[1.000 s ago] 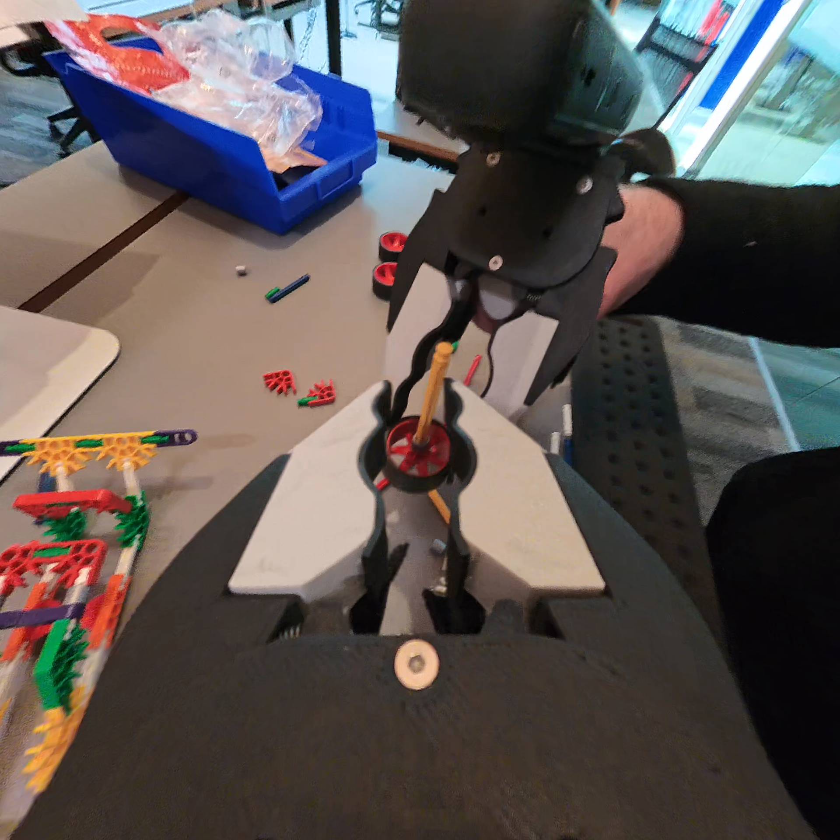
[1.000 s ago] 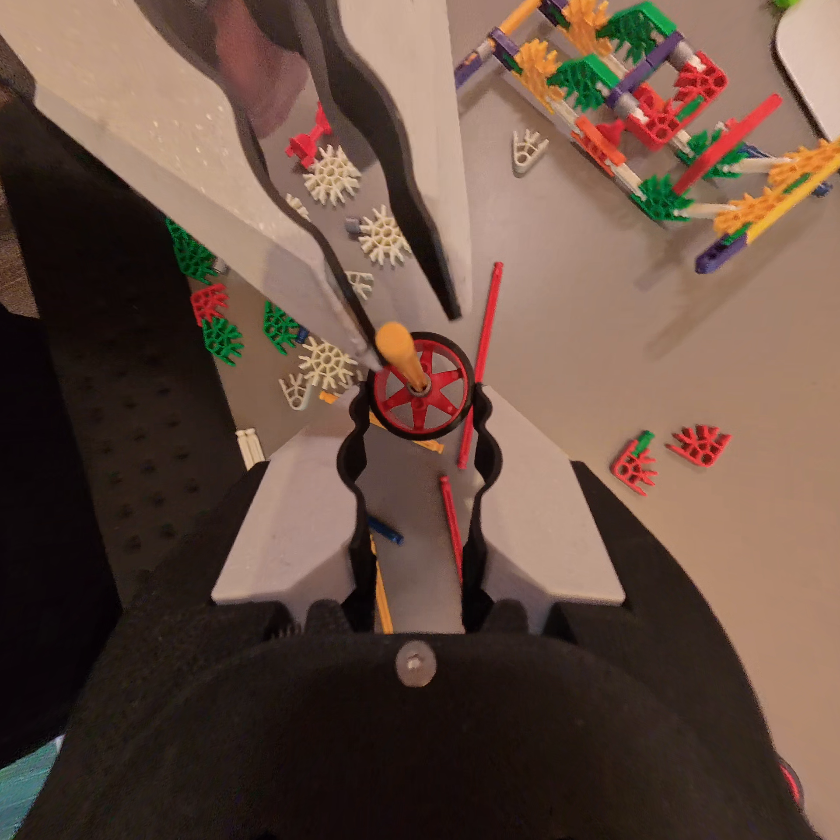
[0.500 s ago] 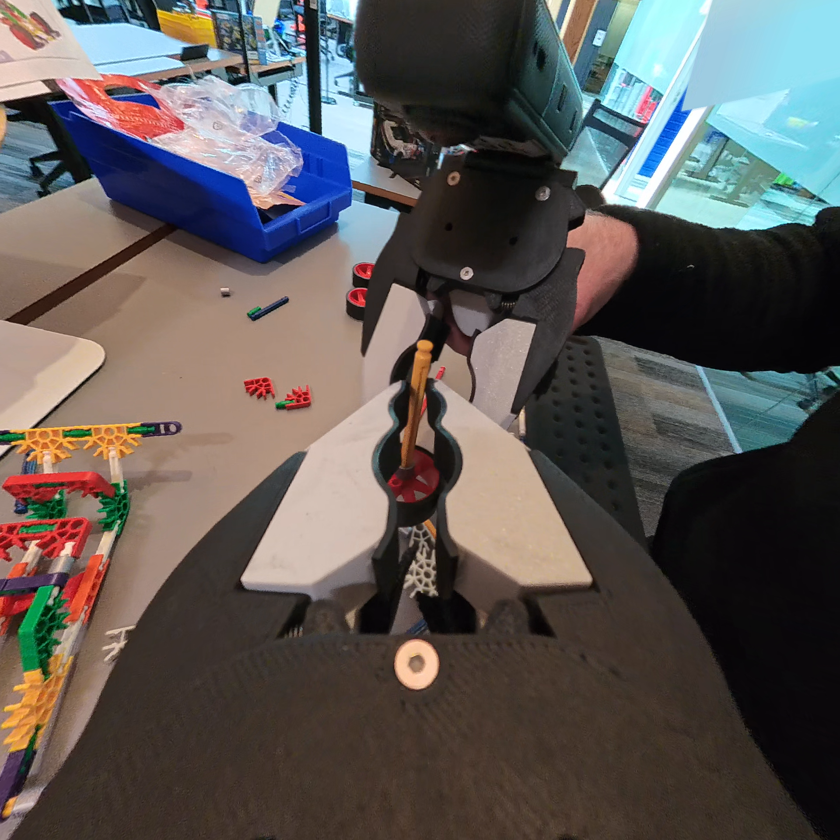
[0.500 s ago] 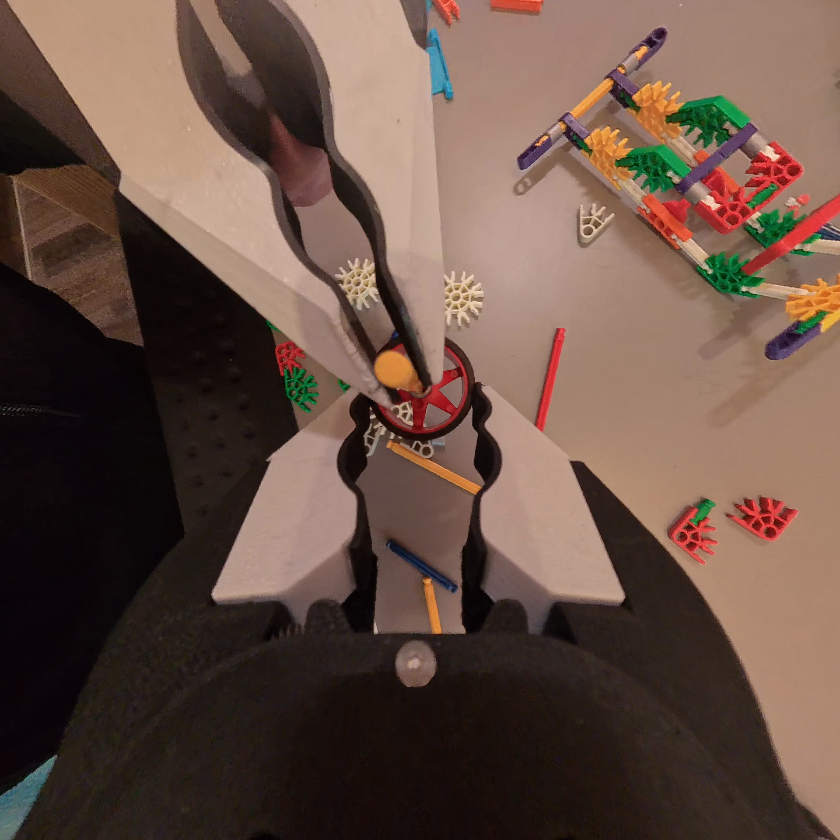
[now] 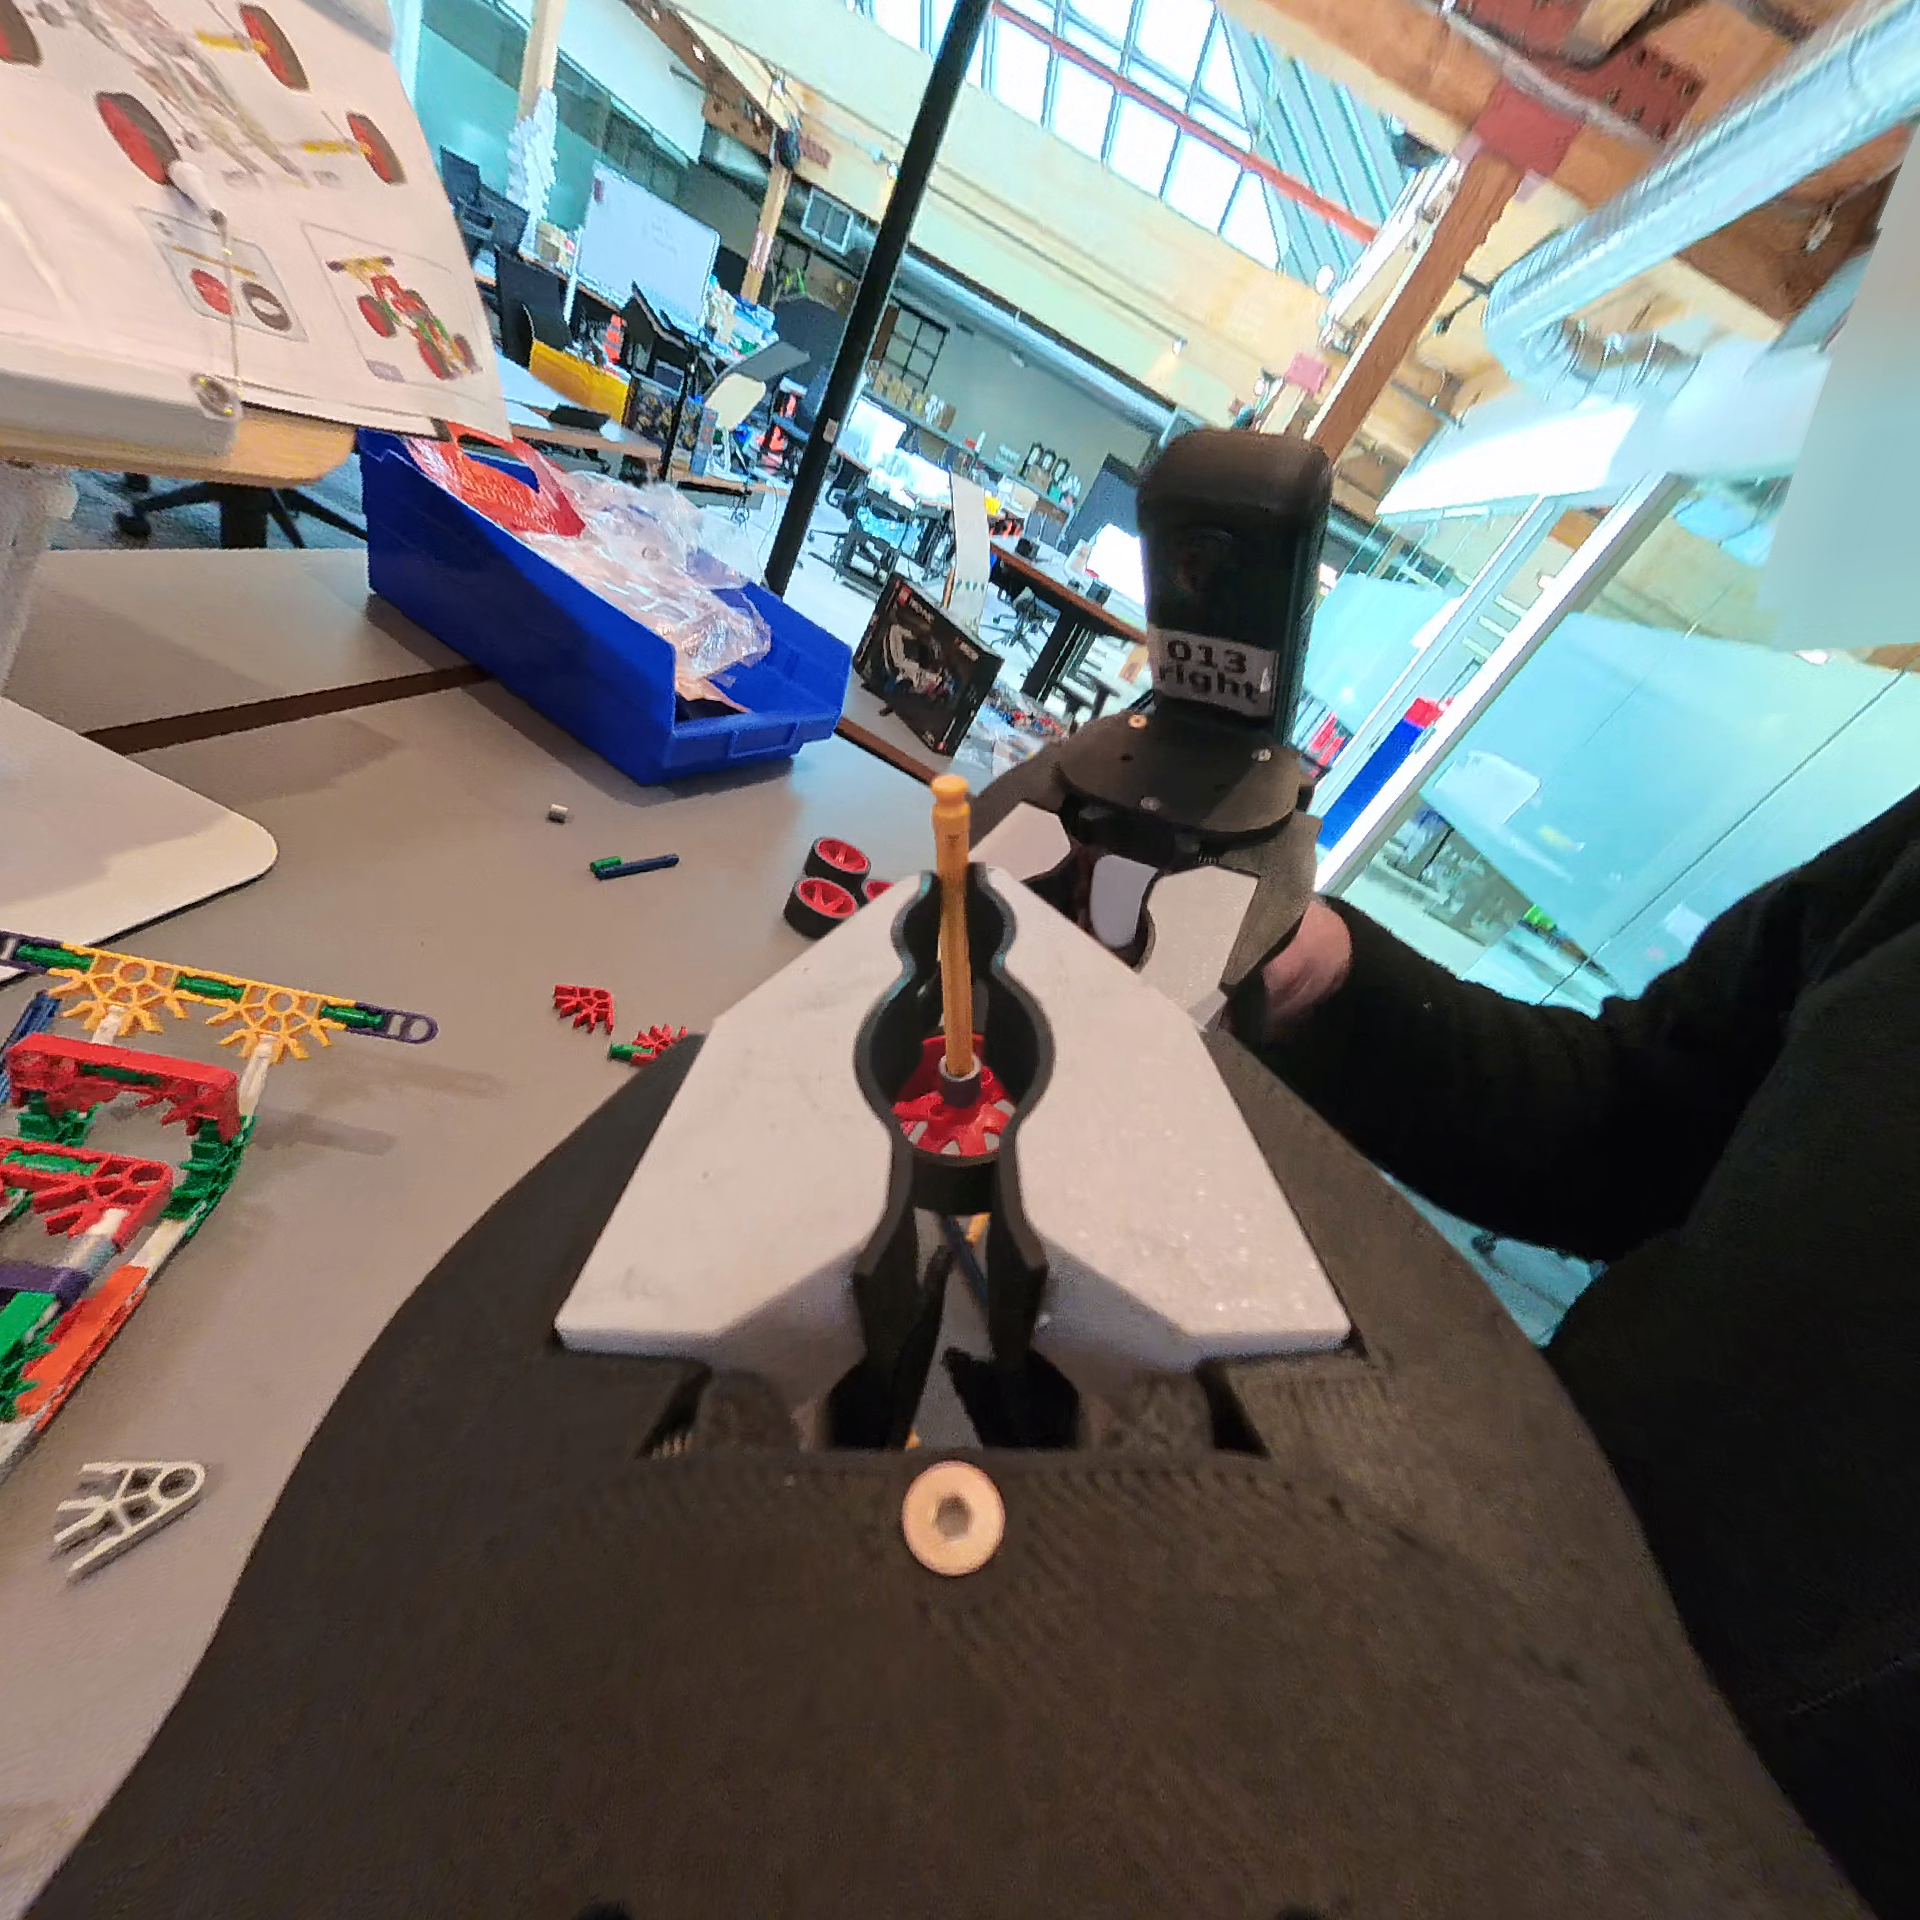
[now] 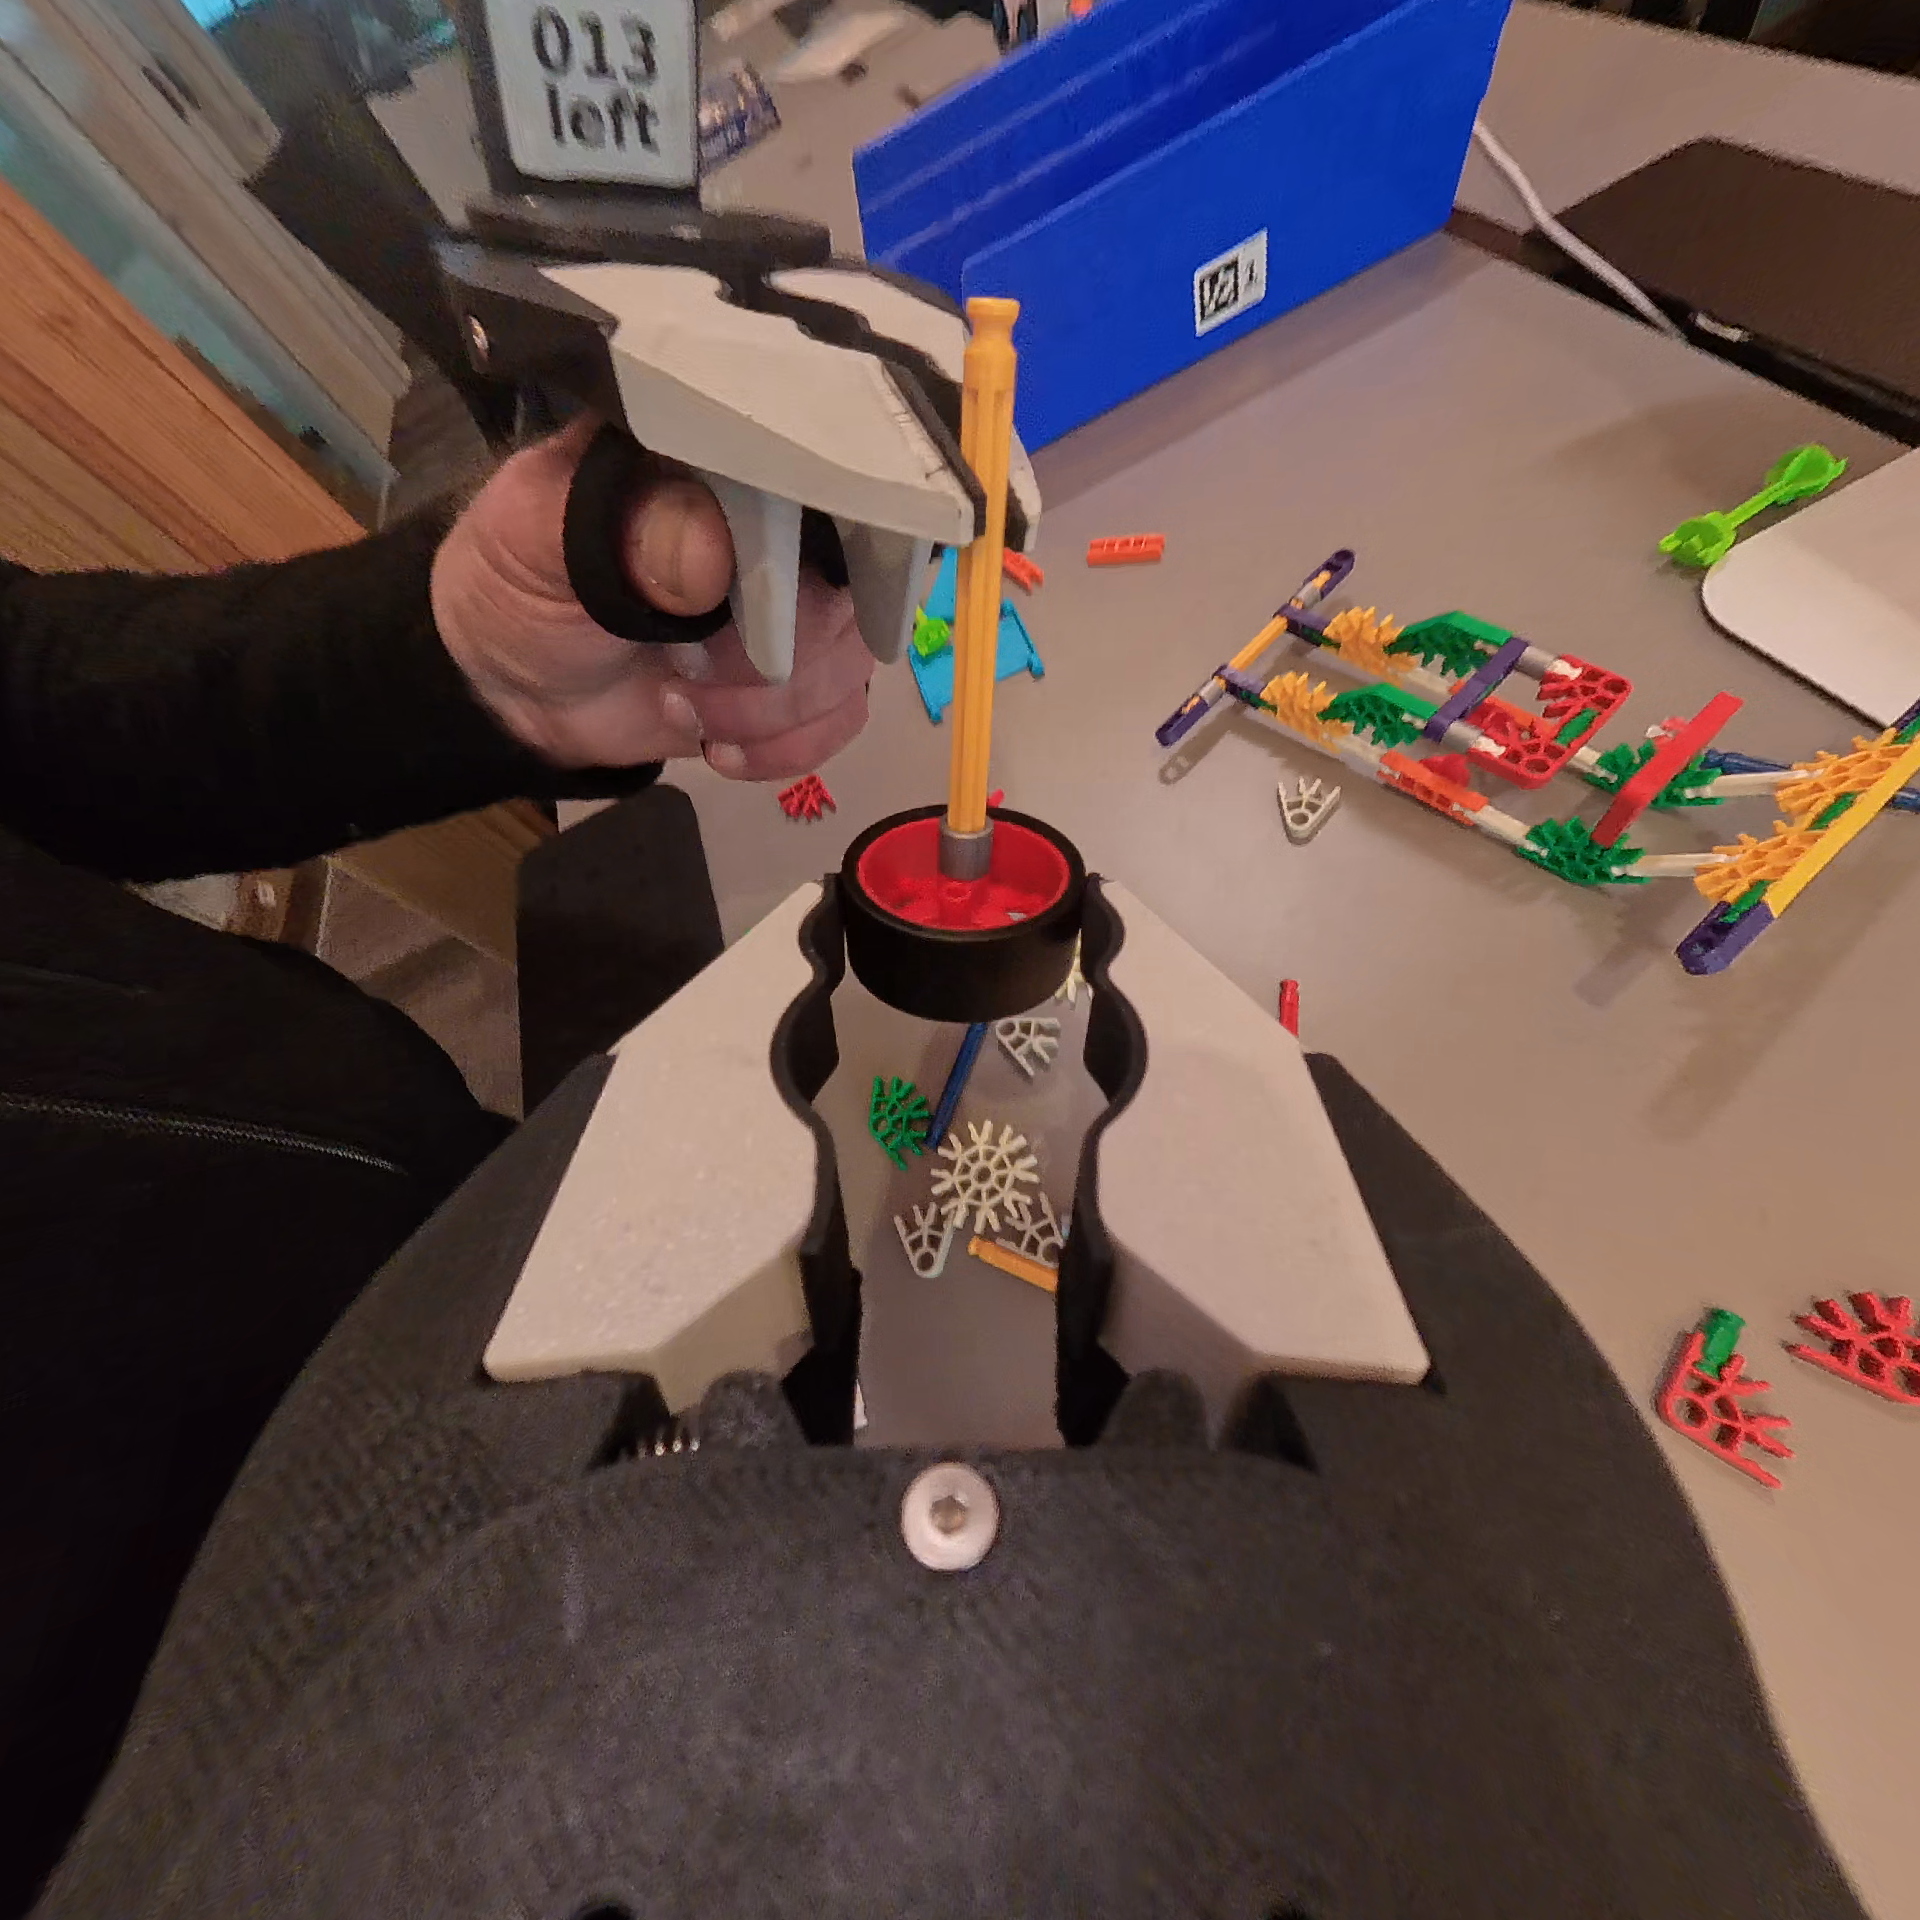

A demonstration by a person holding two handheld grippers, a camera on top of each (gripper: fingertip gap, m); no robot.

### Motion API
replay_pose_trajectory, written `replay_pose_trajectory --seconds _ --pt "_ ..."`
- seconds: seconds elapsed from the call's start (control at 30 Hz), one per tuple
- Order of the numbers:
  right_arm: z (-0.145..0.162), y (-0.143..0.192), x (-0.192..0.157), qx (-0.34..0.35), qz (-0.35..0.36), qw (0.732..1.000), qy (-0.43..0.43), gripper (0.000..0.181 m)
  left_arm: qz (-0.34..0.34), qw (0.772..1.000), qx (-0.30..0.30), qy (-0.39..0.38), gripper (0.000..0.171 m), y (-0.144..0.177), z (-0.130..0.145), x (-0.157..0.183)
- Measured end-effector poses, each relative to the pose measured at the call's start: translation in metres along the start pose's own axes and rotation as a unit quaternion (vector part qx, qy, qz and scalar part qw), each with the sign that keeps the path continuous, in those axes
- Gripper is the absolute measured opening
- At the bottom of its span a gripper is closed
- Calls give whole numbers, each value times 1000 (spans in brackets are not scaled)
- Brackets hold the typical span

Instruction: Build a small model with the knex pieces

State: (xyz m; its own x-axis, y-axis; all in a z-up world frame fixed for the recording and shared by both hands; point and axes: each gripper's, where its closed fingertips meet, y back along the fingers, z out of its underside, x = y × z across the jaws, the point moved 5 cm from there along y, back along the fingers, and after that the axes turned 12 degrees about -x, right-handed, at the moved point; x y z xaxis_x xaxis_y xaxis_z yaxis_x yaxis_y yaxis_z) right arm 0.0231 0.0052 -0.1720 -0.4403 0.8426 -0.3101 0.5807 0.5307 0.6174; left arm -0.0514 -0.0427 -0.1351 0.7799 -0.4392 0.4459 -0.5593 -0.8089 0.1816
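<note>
A yellow rod (image 6: pixel 977 644) stands upright in the grey sleeve of a wheel (image 6: pixel 956 961) with a black tyre and a red hub. My right gripper (image 6: pixel 956 904) is shut on the tyre at its fingertips and holds it above the table. My left gripper (image 6: pixel 987 509) comes in from the upper left and is shut on the rod's upper part. In the left wrist view my left gripper (image 5: pixel 951 899) pinches the rod (image 5: pixel 948 831) at its tips. The wheel (image 5: pixel 951 1117) shows through the round gap below. The right gripper's body (image 5: pixel 1184 790) is behind, its fingertips hidden.
A blue bin (image 5: pixel 582 644) with plastic bags stands at the back. A colourful rod-and-connector frame (image 6: pixel 1455 717) lies on the grey table (image 6: pixel 1351 468). Two spare wheels (image 5: pixel 831 883), red connectors (image 6: pixel 1766 1382) and white connectors (image 6: pixel 982 1174) lie loose. A black perforated chair (image 6: pixel 613 914) is at the table's edge. Spacing between my two grippers at the tips: around 6 centimeters.
Both grippers have tilted up from pointing down at the table to roughly level, so the rod now stands upright. Both holds are unchanged.
</note>
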Motion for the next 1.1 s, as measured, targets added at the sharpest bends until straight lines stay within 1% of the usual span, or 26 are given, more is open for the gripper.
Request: replay_pose_trajectory --seconds 0.07,0.27,0.5,0.6,0.7,0.77,0.8,0.87,0.9,0.93,1.0,1.1 --pt "-2 5 0 23 -2 1000 -8 42 4 1000 21 22 0 4 -3 -4" --pt "-3 14 4 42 5 999 -19 42 7 997 49 65 1 10 3 -12" --pt "-12 23 7 106 11 994 -28 42 29 982 113 147 0 19 13 -22" --pt "-13 20 7 111 10 993 -30 41 44 975 134 174 1 22 18 -25" --pt "-10 12 10 98 19 995 -28 41 51 971 128 197 1 23 25 -32" --pt "-5 5 17 83 26 995 -40 41 32 971 125 199 3 28 30 -40" --pt "-2 2 21 76 35 995 -45 41 7 975 113 192 13 32 32 -46" --pt "4 -3 28 62 45 996 -55 41 -60 980 89 167 44 48 34 -63" --pt "7 -7 32 51 49 996 -61 41 -97 982 74 146 51 58 35 -74" --pt "11 -11 36 41 54 996 -66 41 -132 983 44 116 52 67 35 -85" --pt "18 -22 43 18 65 995 -73 41 -194 978 -21 72 64 83 37 -112" --pt "26 -40 54 -23 85 993 -78 41 -226 967 -120 14 71 94 40 -148"
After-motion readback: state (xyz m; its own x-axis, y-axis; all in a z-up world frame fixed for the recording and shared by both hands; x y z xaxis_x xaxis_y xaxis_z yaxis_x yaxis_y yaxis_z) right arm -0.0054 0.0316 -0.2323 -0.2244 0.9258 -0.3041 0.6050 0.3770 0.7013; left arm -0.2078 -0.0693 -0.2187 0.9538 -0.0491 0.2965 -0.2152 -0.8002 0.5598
